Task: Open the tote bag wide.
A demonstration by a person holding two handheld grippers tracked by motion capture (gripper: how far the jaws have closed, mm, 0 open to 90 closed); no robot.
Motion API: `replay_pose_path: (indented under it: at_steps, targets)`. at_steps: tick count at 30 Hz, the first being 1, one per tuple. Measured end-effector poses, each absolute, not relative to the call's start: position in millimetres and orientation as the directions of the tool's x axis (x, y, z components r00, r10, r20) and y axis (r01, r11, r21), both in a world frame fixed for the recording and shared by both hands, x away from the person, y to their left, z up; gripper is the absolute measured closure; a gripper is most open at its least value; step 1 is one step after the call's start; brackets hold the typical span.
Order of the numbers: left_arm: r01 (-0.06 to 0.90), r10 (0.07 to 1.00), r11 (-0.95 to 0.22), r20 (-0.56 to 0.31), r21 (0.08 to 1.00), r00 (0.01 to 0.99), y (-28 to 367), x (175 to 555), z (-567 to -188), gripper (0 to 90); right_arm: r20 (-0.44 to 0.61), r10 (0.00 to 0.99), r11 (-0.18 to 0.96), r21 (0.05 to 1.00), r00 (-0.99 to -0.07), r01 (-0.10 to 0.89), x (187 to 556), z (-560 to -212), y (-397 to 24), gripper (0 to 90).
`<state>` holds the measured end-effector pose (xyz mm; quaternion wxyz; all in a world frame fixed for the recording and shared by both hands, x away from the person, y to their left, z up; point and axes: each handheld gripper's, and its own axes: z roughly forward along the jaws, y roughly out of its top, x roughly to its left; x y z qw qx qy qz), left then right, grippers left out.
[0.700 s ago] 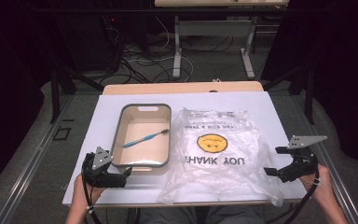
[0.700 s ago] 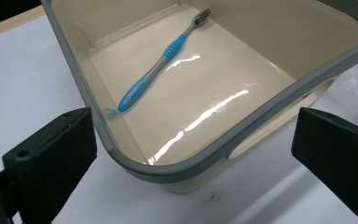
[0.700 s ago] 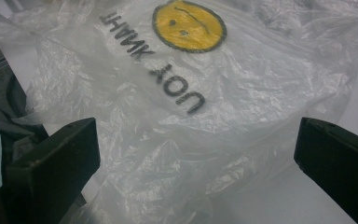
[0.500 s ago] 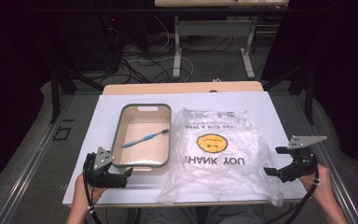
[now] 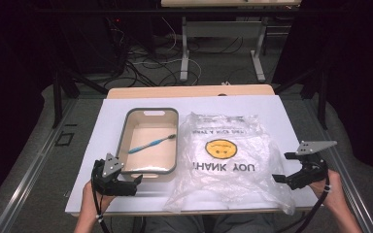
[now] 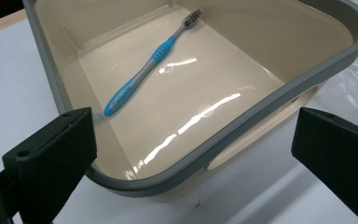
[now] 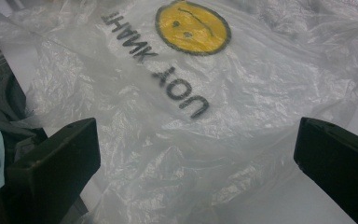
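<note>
A beige tub with a grey rim (image 5: 122, 141) (image 6: 223, 144) stands on the white table, left of centre. A blue toothbrush (image 5: 151, 144) (image 6: 147, 65) lies slanted inside it. To its right lies a clear plastic bag (image 5: 233, 165) (image 7: 191, 116) printed with a yellow smiley and "THANK YOU". My left gripper (image 5: 135, 184) (image 6: 193, 163) is open just before the tub's near left corner, its jaws wide on either side of the rim. My right gripper (image 5: 280, 170) (image 7: 196, 168) is open at the bag's right edge, nothing between its jaws.
The white table (image 5: 281, 116) ends close in front of both hands. Behind it, on the floor, stand table legs (image 5: 184, 48) among tangled cables (image 5: 141, 53). A dark metal rail (image 5: 34, 165) runs along the left.
My left gripper has crept a little toward the tub's near corner. The right gripper, the bag and the toothbrush have stayed put.
</note>
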<state>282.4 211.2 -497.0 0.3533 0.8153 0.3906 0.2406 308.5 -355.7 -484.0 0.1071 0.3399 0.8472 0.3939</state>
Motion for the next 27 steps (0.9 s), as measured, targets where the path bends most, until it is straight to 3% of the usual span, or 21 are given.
replay_pose_path:
  at_steps: [27]
  targets:
    - [0.425, 0.765, -0.468, 0.115, 0.775, 0.633, 173.1, 275.2, -492.8, 0.1, 0.062, 0.626, 0.512, 0.719, -0.777, 0.470, 308.6, -479.2, -320.6, 0.0]
